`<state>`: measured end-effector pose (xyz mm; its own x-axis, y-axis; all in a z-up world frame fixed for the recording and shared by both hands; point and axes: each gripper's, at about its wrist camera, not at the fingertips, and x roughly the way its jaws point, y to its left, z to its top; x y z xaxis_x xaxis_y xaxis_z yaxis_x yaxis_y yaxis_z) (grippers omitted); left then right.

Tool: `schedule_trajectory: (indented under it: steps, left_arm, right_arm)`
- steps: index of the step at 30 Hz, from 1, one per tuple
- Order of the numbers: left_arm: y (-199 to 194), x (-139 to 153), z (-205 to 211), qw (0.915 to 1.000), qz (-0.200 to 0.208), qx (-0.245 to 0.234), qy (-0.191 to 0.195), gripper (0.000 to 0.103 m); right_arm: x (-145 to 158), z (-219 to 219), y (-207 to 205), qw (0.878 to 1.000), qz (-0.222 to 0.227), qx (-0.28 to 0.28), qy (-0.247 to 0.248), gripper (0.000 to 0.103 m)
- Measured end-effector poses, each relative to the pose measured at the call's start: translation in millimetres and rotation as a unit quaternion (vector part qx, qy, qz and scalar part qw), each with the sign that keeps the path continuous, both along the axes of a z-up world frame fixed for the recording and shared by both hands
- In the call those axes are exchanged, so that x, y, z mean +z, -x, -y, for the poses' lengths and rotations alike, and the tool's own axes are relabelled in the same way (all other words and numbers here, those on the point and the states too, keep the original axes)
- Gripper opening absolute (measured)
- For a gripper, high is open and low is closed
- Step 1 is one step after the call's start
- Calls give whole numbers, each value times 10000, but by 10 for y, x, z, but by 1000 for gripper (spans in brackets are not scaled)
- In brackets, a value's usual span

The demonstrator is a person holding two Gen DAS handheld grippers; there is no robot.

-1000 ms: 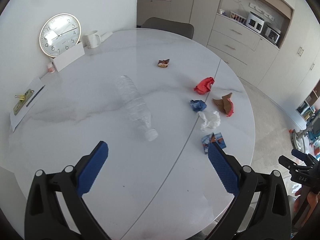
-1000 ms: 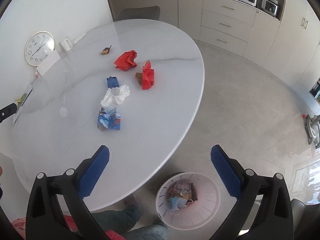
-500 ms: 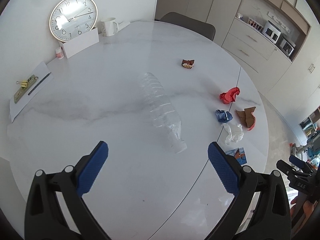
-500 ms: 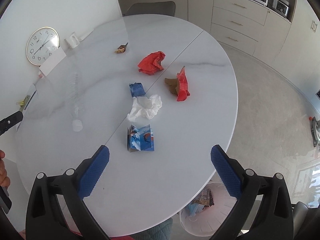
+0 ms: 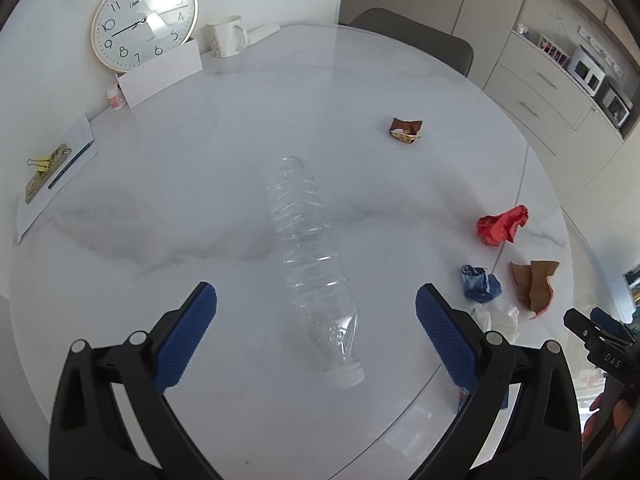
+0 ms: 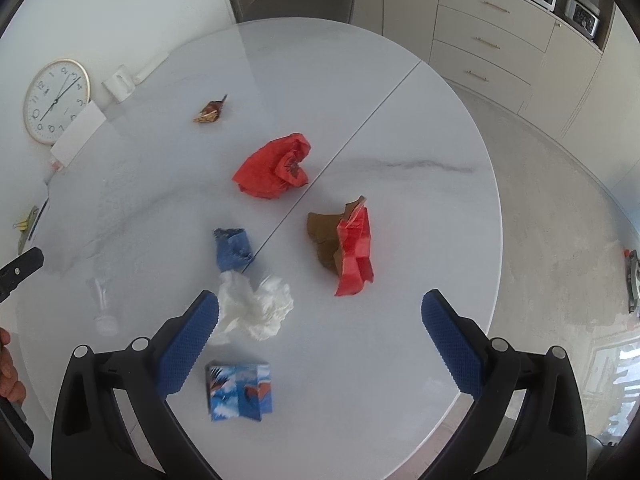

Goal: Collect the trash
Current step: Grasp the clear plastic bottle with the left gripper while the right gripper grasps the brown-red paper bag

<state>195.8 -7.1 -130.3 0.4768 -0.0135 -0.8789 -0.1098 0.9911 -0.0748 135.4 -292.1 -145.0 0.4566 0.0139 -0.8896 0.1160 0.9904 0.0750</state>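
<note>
A clear empty plastic bottle (image 5: 310, 264) lies on the white marble table (image 5: 200, 200), cap end toward me. My left gripper (image 5: 316, 320) is open above it, a finger on each side of its neck. My right gripper (image 6: 320, 328) is open and empty above a white crumpled tissue (image 6: 256, 308) and a blue printed wrapper (image 6: 239, 392). Ahead of it lie a blue scrap (image 6: 233, 249), a red crumpled wrapper (image 6: 276, 167), a brown and red wrapper (image 6: 344, 246) and a small brown wrapper (image 6: 210, 111). The same litter shows at the right of the left wrist view.
A clock (image 5: 144, 14), a white card (image 5: 162, 72), a mug (image 5: 226, 36) and papers with a pen and clip (image 5: 52, 172) stand along the table's far left side. A grey chair (image 6: 300, 2) and cabinets (image 6: 492, 40) lie beyond the table.
My left gripper has moved forward over the table, so the bottle now lies between its fingers. My right gripper has swung from above the floor bin to over the litter on the table.
</note>
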Motion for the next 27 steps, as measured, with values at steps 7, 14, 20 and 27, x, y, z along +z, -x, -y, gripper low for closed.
schedule_trajectory:
  steps: [7,14,20,27]
  left_arm:
    - [-383,-376,42,9981,-410,436,-175,96]
    - [-617,-636,36,9947,-743,698,-126,96]
    - [-772,-807,22,9919,-936,836,-186,96]
    - [-864,-882,16,9911,-1011,857,-118,92]
  right_arm:
    - [-454,145,-512,9991,-341,-267,32,101]
    - [-735,124,-725,9978,-536,-379,121,101]
    - [-863,83,-794,9972,-602,-347,261,101]
    - [-911,101,-757,9970,-606,-369,303,101]
